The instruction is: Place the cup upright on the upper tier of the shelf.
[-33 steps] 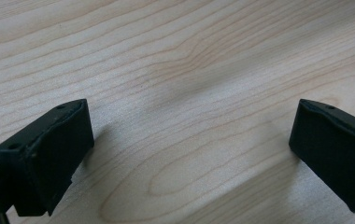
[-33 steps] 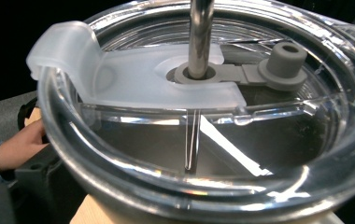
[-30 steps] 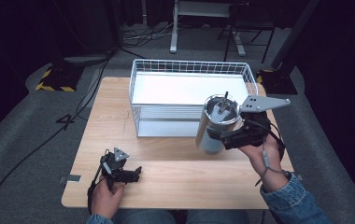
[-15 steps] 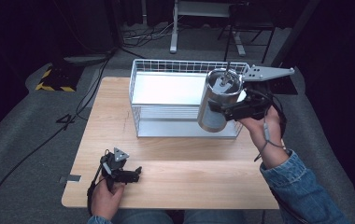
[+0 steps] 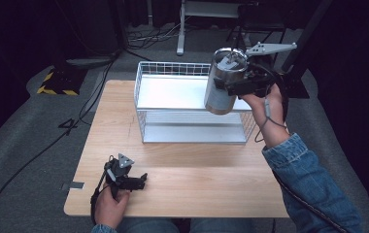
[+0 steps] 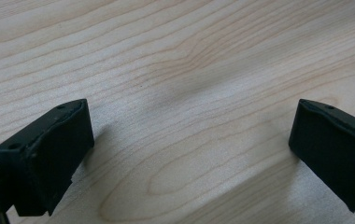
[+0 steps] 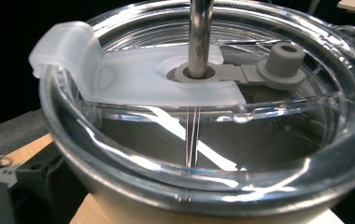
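High view first: we see the steel tumbler [image 5: 224, 81] held off the table, tilted, hanging over the right end of the white wire basket [image 5: 146, 97], toward the table's far right corner. Our right tool [image 5: 231, 83] has it clamped by the upper body, jaws pressed against its side near the rim, with the grey three-cornered plate jutting out above. In the right gripper view we look straight onto the tumbler's clear lid [image 7: 203, 116], with its frosted flip tab [image 7: 68, 42], a metal straw [image 7: 200, 32] standing through the centre hole and a small grey plug [image 7: 282, 63] beside it.

The basket sits on the far half of the table [image 5: 197, 184], its near wall roughly along the middle line.

Our left tool [image 5: 141, 179] rests low near the table's near left corner, well apart from the basket. In the left gripper view its two black jaws stand wide apart over bare wood grain, with nothing between them.
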The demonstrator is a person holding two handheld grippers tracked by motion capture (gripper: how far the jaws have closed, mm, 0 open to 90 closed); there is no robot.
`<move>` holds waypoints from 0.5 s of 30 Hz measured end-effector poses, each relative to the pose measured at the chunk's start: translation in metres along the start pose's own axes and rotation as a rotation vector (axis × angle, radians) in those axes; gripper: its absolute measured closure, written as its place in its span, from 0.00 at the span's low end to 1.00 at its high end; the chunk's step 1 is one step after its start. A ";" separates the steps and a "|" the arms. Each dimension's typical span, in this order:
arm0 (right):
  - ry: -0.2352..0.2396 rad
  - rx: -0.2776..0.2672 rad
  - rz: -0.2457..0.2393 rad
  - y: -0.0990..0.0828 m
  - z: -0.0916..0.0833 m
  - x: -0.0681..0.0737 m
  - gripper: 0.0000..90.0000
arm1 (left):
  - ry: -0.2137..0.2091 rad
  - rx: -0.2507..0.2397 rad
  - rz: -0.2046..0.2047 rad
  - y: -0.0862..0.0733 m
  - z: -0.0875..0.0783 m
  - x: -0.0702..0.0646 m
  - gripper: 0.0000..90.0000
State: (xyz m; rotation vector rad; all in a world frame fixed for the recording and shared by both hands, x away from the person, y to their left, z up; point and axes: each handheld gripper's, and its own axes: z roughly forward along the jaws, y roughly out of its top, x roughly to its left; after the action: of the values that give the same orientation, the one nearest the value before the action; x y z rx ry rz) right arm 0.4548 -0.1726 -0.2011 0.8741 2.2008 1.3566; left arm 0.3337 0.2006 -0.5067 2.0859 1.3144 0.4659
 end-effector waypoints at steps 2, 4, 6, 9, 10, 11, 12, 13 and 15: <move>-0.011 0.000 0.006 0.003 0.005 -0.005 0.04 | -0.001 0.001 -0.001 0.000 0.000 0.000 0.00; -0.017 0.001 0.008 0.005 0.007 -0.006 0.04 | -0.001 0.001 -0.001 0.000 0.000 0.000 0.00; -0.033 0.005 0.015 0.008 0.012 -0.011 0.04 | 0.002 0.000 -0.003 0.000 0.000 0.000 0.01; -0.048 0.012 0.030 0.011 0.020 -0.017 0.04 | 0.003 0.001 -0.001 0.001 0.000 0.000 0.00; -0.059 0.018 0.043 0.014 0.027 -0.021 0.04 | 0.001 0.000 -0.003 0.001 0.001 0.000 0.01; -0.059 0.018 0.043 0.014 0.027 -0.021 0.04 | 0.001 0.000 -0.003 0.001 0.001 0.000 0.01; -0.071 0.023 0.049 0.016 0.032 -0.024 0.04 | 0.001 0.000 -0.004 0.001 0.001 0.000 0.01; -0.073 0.023 0.046 0.017 0.034 -0.025 0.04 | 0.001 0.000 -0.004 0.001 0.001 0.000 0.01; -0.076 0.025 0.045 0.017 0.036 -0.027 0.04 | 0.001 0.000 -0.003 0.001 0.001 0.000 0.01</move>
State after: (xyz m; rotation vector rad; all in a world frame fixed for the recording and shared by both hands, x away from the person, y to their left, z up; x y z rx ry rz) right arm 0.5020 -0.1624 -0.2009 0.9735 2.1568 1.2972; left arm 0.3344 0.2003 -0.5067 2.0836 1.3184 0.4656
